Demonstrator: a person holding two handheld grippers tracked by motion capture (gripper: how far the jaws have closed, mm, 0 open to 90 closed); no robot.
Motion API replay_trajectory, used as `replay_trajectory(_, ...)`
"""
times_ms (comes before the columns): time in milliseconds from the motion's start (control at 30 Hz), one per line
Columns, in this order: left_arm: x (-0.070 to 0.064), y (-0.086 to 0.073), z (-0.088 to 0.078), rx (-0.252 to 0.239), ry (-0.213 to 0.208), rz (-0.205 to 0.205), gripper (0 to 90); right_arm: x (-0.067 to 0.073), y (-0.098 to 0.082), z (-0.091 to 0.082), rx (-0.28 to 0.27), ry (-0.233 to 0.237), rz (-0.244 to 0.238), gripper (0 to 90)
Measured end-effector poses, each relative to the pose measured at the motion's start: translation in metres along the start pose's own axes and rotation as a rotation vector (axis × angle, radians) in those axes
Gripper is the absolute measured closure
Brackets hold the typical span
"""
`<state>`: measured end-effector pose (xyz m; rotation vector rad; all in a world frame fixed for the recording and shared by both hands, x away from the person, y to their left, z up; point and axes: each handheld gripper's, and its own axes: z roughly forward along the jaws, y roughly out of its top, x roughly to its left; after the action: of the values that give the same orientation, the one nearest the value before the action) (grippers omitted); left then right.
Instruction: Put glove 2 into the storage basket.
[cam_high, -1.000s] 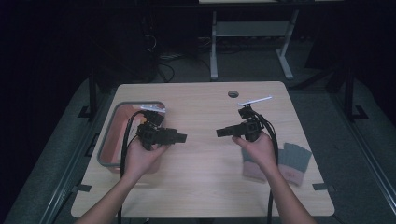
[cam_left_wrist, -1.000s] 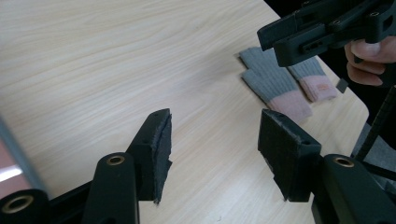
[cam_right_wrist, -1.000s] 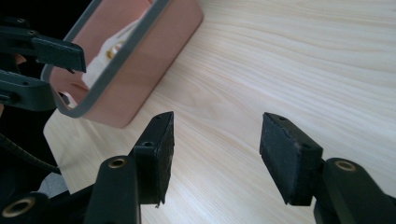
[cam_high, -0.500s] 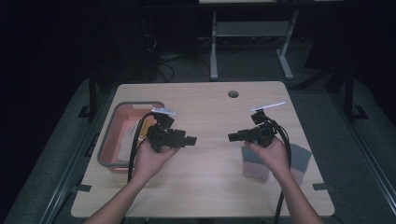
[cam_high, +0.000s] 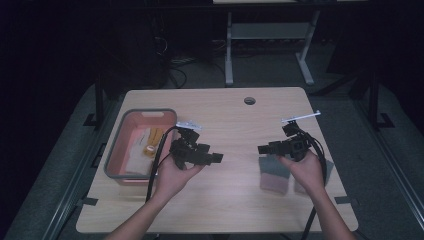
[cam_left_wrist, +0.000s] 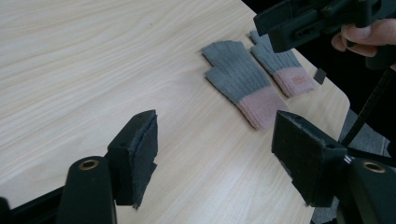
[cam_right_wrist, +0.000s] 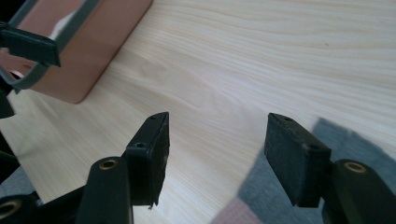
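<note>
Grey knitted gloves with pink cuffs (cam_left_wrist: 243, 84) lie flat near the tabletop's (cam_high: 235, 125) right edge, ungrasped. Left tool (cam_left_wrist: 215, 154), jaws just opening, and right tool (cam_right_wrist: 217, 154) gape wide, empty; picking up remains undone.

Left black two-jaw gripper (cam_high: 216, 159): jaws just opening, empty. Right black two-jaw gripper (cam_high: 263, 149): jaws parted, empty; both level, pointing inward.

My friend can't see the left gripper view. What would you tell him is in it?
Two grey gloves with pink cuffs lie side by side on a pale wooden table. The left gripper points at them, jaws open and empty, and the right gripper hovers above them.
</note>
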<state>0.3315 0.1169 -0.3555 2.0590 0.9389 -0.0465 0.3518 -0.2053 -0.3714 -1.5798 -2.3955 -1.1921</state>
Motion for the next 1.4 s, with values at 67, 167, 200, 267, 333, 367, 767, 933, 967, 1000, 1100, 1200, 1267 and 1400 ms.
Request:
replay_trajectory(67,-0.003,0.000,0.003,0.005,0.007,0.005,30.8,-0.004,-0.003,-0.001,0.002,-0.014,0.002,39.4)
replay_trajectory(167,-0.006,-0.001,0.007,0.008,0.003,0.010,30.0,-0.010,-0.008,-0.003,0.008,-0.029,0.014,39.1)
replay_trajectory(200,-0.007,-0.001,0.008,0.005,0.002,0.008,29.8,-0.011,-0.010,-0.003,0.010,-0.037,0.015,39.1)
replay_trajectory(267,-0.008,-0.001,0.011,0.006,0.002,0.008,28.2,-0.015,-0.013,-0.004,0.014,-0.044,0.016,38.7)
replay_trajectory(333,-0.009,-0.002,0.014,0.000,0.001,0.002,27.2,-0.018,-0.016,-0.006,0.011,-0.051,0.022,38.6)
replay_trajectory(367,-0.010,-0.002,0.015,0.003,0.000,0.005,26.7,-0.019,-0.018,-0.007,0.014,-0.060,0.018,38.3)
replay_trajectory(767,-0.020,-0.006,0.030,0.010,-0.012,0.027,25.1,-0.043,-0.043,-0.028,0.006,-0.140,0.037,37.1)
replay_trajectory(933,-0.022,-0.006,0.032,0.005,-0.022,0.026,25.0,-0.054,-0.056,-0.031,0.015,-0.176,0.038,37.8)
replay_trajectory(967,-0.023,-0.006,0.033,0.003,-0.026,0.027,25.0,-0.055,-0.058,-0.032,0.016,-0.182,0.036,38.1)
replay_trajectory(1000,-0.024,-0.006,0.034,0.006,-0.025,0.032,25.1,-0.057,-0.061,-0.033,0.022,-0.191,0.033,38.3)
replay_trajectory(1100,-0.026,-0.007,0.039,0.011,-0.038,0.032,25.1,-0.062,-0.068,-0.035,0.032,-0.216,0.036,38.6)
replay_trajectory(1200,-0.026,-0.007,0.041,0.016,-0.039,0.036,25.1,-0.068,-0.076,-0.038,0.034,-0.230,0.045,39.1)
replay_trajectory(1267,-0.026,-0.008,0.043,0.013,-0.042,0.031,25.0,-0.072,-0.080,-0.040,0.025,-0.234,0.057,39.4)
replay_trajectory(1400,-0.026,-0.008,0.044,0.014,-0.040,0.031,25.0,-0.081,-0.088,-0.041,0.026,-0.252,0.072,40.8)
